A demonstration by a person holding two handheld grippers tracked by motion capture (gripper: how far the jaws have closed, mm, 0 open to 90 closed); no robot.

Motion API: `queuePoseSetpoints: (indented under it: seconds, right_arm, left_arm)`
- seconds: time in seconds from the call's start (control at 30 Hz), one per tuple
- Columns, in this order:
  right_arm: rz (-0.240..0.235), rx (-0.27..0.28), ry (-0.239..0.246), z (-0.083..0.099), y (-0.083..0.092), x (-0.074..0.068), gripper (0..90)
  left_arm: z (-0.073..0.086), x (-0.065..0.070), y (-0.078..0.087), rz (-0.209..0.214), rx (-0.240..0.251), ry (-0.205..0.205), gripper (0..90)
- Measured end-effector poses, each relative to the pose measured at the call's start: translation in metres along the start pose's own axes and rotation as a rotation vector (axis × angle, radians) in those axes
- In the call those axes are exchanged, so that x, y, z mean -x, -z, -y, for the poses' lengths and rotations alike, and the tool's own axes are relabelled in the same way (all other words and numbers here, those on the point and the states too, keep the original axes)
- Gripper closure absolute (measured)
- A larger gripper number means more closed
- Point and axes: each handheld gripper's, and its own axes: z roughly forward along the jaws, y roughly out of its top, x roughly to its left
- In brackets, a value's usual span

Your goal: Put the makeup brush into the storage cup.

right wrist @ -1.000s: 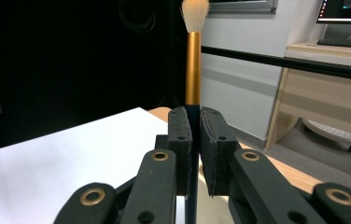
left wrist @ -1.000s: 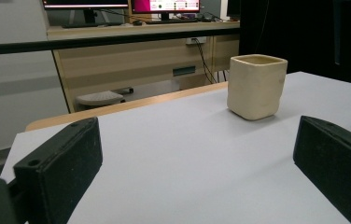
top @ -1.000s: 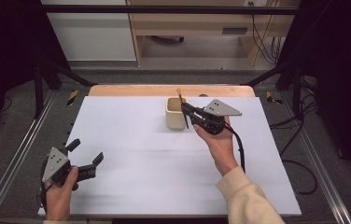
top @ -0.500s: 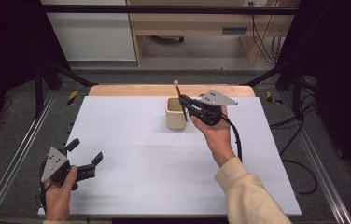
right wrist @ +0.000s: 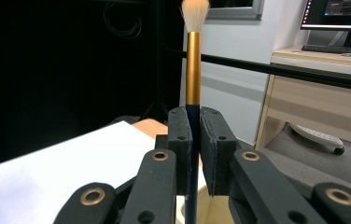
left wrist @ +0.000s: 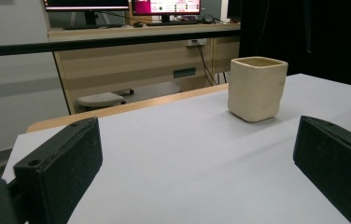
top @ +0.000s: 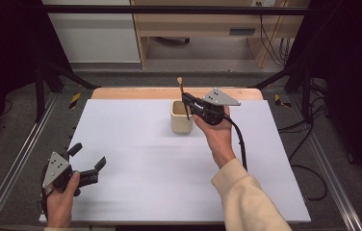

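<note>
A cream square cup [top: 181,117] [left wrist: 256,87] stands on the white table top [top: 145,159], toward the back middle. My right gripper [top: 187,103] [right wrist: 195,149] is shut on a brush [top: 183,96] [right wrist: 193,79] with a dark handle, gold ferrule and pale bristles pointing up. The brush stands upright over the cup, its lower end at the cup's opening; the cup's rim [right wrist: 211,198] shows just below the jaws. My left gripper [top: 88,162] [left wrist: 197,163] rests open at the near left of the table with nothing between its jaws.
A wooden strip [top: 135,93] runs along the table's far edge. Metal frame rails [top: 15,163] flank both sides. A desk [left wrist: 141,32] with monitors stands beyond. A black cable [top: 240,144] trails from the right gripper along the person's forearm.
The right gripper has carried the brush left and toward the back, turning it upright over the cup. The left gripper has barely moved.
</note>
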Motion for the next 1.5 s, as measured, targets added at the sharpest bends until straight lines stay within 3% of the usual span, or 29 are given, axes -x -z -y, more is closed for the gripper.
queuePoseSetpoints:
  seconds: [0.13,0.3,0.67,0.97,1.5]
  right_arm:
    - [0.010,0.017,-0.042,0.000,-0.005,0.004,83.2]
    - [0.017,0.016,-0.058,0.002,-0.007,0.007,83.2]
    - [0.019,0.023,-0.031,-0.008,-0.012,0.008,83.2]
    - [0.034,0.048,-0.048,-0.007,-0.015,0.013,83.2]
    - [0.050,0.087,-0.023,-0.003,-0.017,0.003,83.2]
  left_arm:
    - [0.000,0.000,0.000,-0.001,0.002,0.001,0.6]
    - [0.000,0.000,-0.001,0.001,0.002,0.001,0.6]
    - [0.000,0.000,-0.001,0.003,-0.002,-0.001,0.6]
    - [0.000,0.000,-0.001,0.004,-0.004,-0.005,0.6]
    - [0.000,0.001,-0.001,0.004,-0.004,-0.009,0.6]
